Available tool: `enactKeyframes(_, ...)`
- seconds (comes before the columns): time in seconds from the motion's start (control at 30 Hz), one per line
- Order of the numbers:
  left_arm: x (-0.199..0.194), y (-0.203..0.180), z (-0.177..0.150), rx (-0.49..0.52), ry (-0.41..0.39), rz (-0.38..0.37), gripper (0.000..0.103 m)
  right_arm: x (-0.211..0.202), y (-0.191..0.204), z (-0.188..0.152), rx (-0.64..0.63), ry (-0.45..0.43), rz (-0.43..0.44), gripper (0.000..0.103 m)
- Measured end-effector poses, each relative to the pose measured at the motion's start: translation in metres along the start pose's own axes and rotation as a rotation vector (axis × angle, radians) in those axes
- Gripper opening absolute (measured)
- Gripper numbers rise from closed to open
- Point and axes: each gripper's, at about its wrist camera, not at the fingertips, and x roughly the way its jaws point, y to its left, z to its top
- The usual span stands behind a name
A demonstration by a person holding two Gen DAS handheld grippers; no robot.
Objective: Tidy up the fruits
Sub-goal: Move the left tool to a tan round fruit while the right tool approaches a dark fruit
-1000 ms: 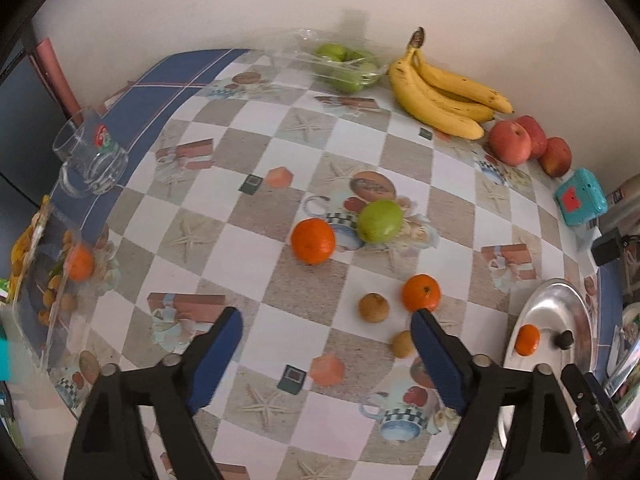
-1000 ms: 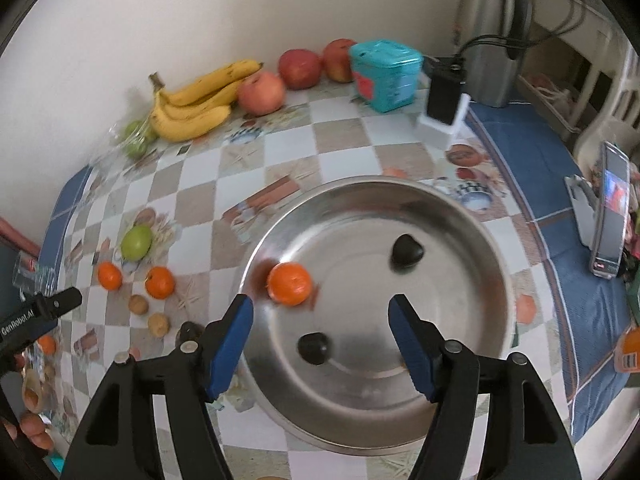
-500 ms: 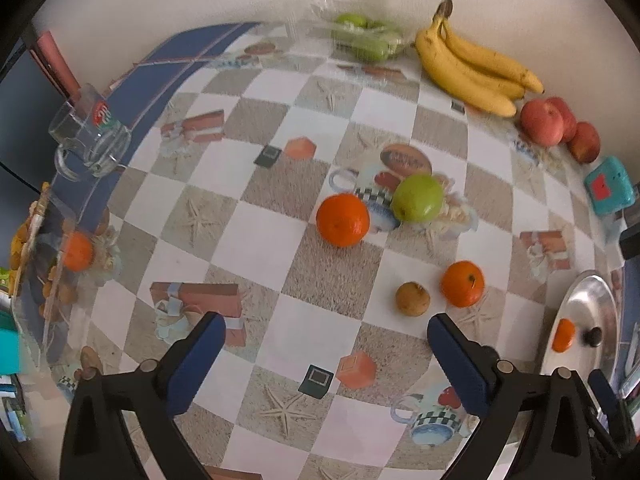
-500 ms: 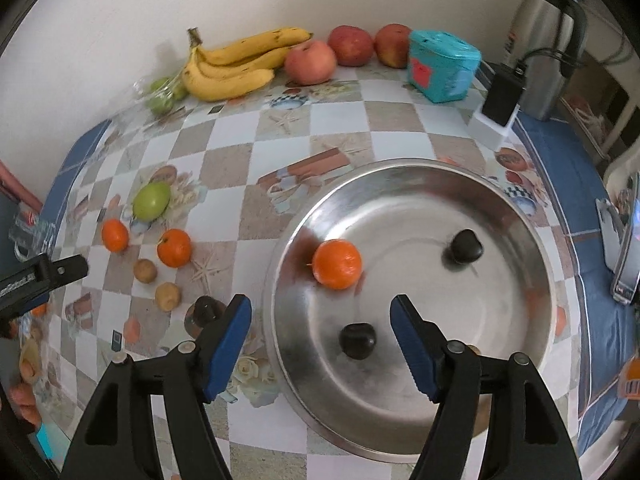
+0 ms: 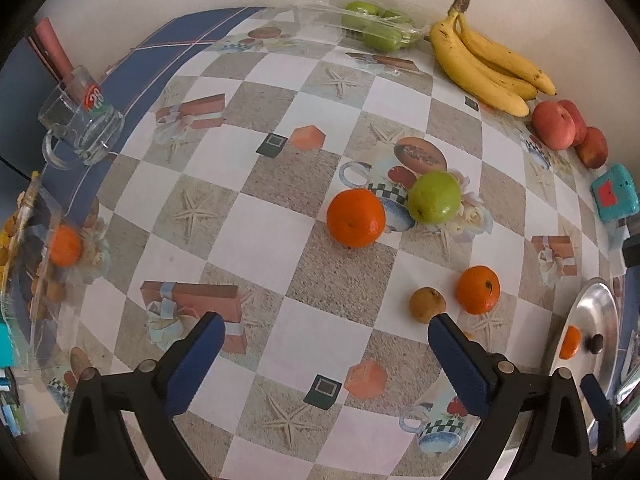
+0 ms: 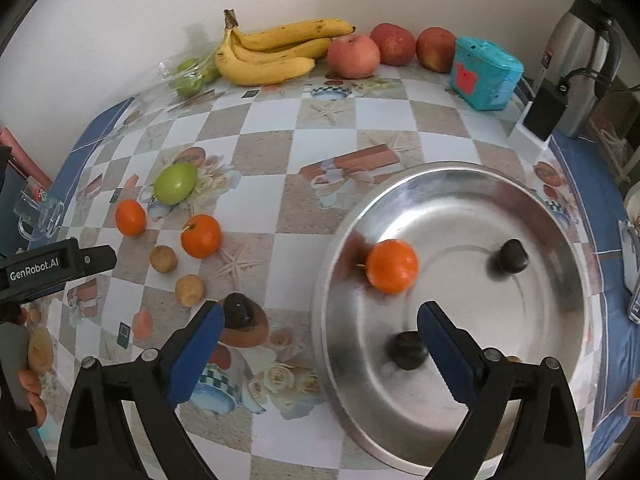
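The checkered counter carries an orange and green apple ahead of the left claw, bananas far beyond, and a steel bowl beneath the right claw.

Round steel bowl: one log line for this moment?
round steel bowl: one orange tangerine, two dark fruits | left tongs: open, empty | right tongs: open, empty

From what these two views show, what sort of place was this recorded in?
Most likely a home kitchen or dining table: a printed checkered tablecloth, loose fruit such as the bananas along the wall, and a kettle-like metal jug at the corner.
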Motion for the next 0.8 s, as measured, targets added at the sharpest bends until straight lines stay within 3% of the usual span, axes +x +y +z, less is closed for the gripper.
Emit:
enactKeyframes(0.27, 0.003, 0.006, 0.004, -0.017, -0.004, -0.022, 0.103, 0.005, 0.026, 0.005, -0.033, -0.012, 0.046, 0.097)
enactKeyframes(0.8, 0.015, -0.006, 0.004, 0.029, 0.023, -0.032, 0.103, 0.024, 0.051, 0.002, -0.067, 0.060, 0.089, 0.097)
